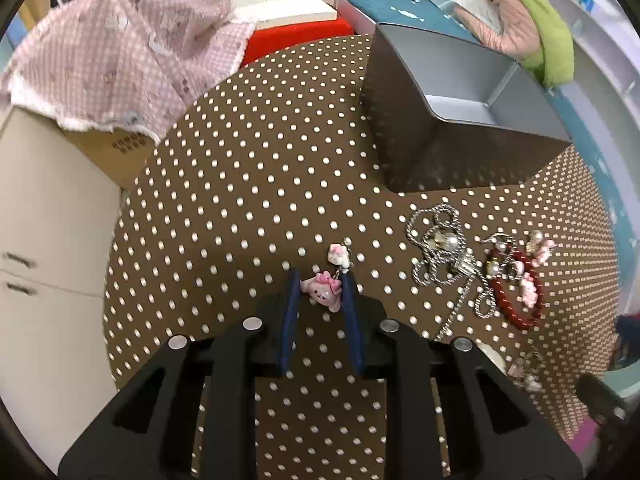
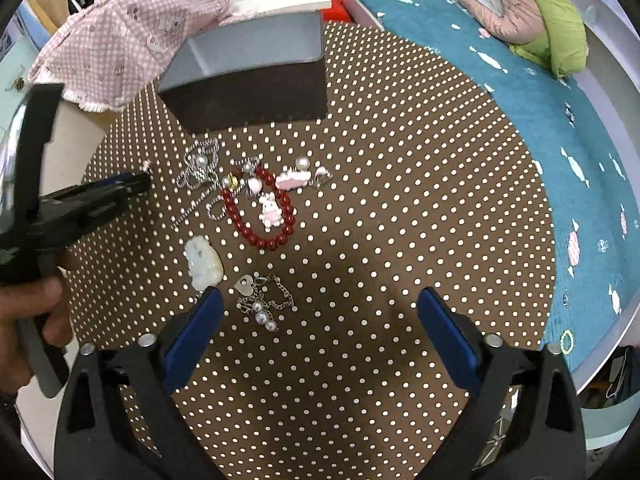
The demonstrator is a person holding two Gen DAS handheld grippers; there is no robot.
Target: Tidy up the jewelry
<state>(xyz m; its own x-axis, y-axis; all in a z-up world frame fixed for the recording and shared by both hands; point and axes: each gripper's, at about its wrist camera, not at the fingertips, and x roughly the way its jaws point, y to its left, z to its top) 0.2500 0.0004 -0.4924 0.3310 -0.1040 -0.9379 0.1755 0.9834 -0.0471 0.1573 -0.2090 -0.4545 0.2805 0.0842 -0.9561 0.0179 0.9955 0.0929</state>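
My left gripper [image 1: 322, 285] is shut on a pink cartoon charm [image 1: 321, 292], with a small white kitty charm [image 1: 338, 256] hanging off its far end, over the brown dotted table [image 1: 260, 184]. The left gripper also shows in the right wrist view [image 2: 138, 182]. My right gripper [image 2: 320, 300] is open and empty above the table. A red bead bracelet [image 2: 260, 216] with a pink bunny charm [image 2: 270, 210], a silver chain [image 2: 200, 172], a white jade pendant [image 2: 204, 266] and a pearl chain piece [image 2: 260, 306] lie ahead of it. The grey box [image 2: 244, 76] stands behind them, open.
A pink cloud clip [image 2: 294, 178] and pearl earrings [image 2: 302, 164] lie by the bracelet. Pink dotted cloth [image 1: 120, 44] covers a cardboard box at the left. A teal bed [image 2: 520, 100] with a green and pink pillow [image 2: 532, 12] runs along the right.
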